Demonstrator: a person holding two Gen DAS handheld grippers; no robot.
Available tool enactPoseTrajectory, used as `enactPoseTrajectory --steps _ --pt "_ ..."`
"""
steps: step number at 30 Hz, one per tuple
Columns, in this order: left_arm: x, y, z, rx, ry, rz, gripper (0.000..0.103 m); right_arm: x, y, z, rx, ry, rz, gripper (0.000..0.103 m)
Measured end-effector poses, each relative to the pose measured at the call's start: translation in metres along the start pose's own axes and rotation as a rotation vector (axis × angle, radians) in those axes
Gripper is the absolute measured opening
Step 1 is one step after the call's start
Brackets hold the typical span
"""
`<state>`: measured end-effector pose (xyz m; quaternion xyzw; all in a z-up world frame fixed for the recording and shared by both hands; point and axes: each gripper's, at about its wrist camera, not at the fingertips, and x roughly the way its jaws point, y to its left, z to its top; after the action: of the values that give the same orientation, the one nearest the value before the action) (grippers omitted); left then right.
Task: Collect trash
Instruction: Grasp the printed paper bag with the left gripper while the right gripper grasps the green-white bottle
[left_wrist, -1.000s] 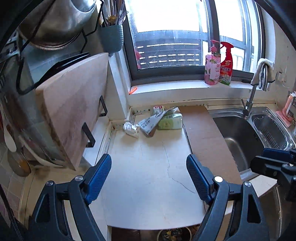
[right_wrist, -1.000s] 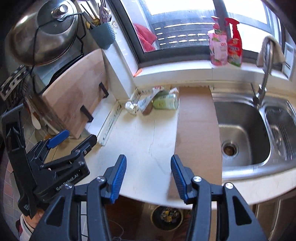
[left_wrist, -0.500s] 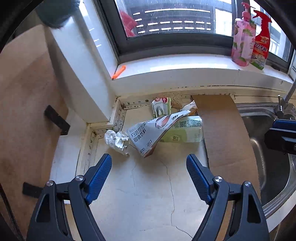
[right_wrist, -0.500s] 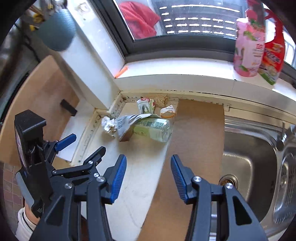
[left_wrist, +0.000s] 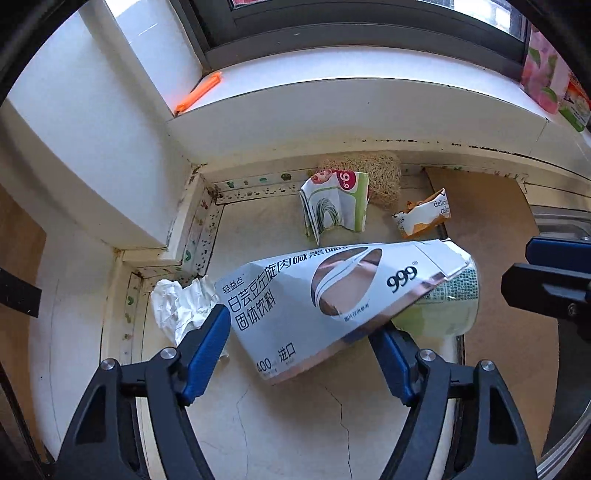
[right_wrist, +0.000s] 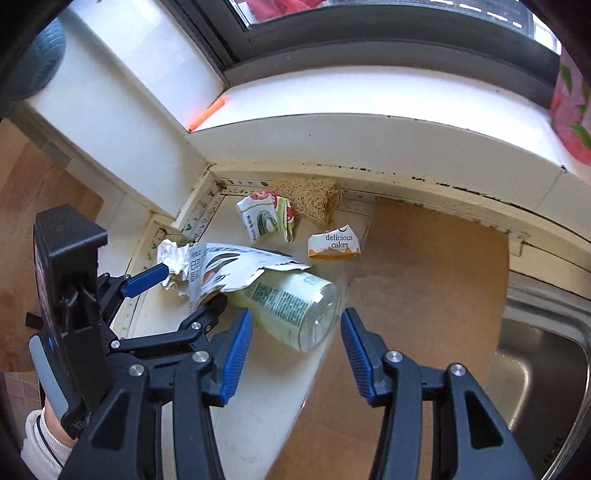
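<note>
Approach step, nothing collected yet. Left gripper (left_wrist: 299, 332) unclosed, jaws just narrowing astride the white drink pouch (left_wrist: 314, 299) on the worktop (left_wrist: 295, 424), pads not yet pressing. Right gripper (right_wrist: 297, 341) open, empty, bottle (right_wrist: 291, 310) just ahead. Next: left closes, lifts.

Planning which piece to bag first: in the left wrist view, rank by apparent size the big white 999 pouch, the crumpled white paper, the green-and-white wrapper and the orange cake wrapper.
1. White 999 pouch, by far the largest, though also nearest the camera.
2. Green-and-white wrapper and crumpled white paper look about alike; the paper is partly hidden, so no ranking.
3. Orange cake wrapper, smallest.
</note>
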<state>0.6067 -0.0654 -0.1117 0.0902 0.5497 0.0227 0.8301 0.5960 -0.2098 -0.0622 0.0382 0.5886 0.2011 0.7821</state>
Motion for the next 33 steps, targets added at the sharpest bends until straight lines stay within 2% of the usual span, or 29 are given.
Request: enactPoseTrajectory --steps 4,5,6,12,17,20,27,33 --pt "0.012 0.002 0.004 -0.012 -0.004 -0.043 0.055 0.011 -0.003 0.003 -0.005 0.014 0.021 0.050" --pt "0.012 0.003 0.005 -0.017 -0.013 -0.061 0.044 0.013 -0.003 0.004 -0.010 0.015 0.024 0.050" --pt "0.012 0.005 0.006 -0.020 -0.014 -0.063 0.037 0.015 -0.001 0.005 -0.019 0.017 0.029 0.050" --pt "0.002 0.021 -0.002 -0.072 -0.059 -0.018 0.023 0.026 0.013 0.010 -0.084 0.018 0.028 0.055" --pt "-0.013 0.049 -0.013 -0.202 -0.065 -0.041 0.021 0.039 0.027 0.012 -0.159 0.022 0.001 0.057" --pt "-0.019 0.062 -0.020 -0.245 -0.072 -0.053 0.021 0.049 0.039 0.011 -0.224 0.037 -0.007 0.059" --pt "-0.030 0.075 -0.039 -0.287 -0.081 -0.074 0.021 0.078 0.061 0.001 -0.323 0.105 -0.044 0.060" --pt "-0.043 0.076 -0.063 -0.322 -0.087 -0.098 0.021 0.085 0.066 -0.002 -0.317 0.125 -0.042 0.062"
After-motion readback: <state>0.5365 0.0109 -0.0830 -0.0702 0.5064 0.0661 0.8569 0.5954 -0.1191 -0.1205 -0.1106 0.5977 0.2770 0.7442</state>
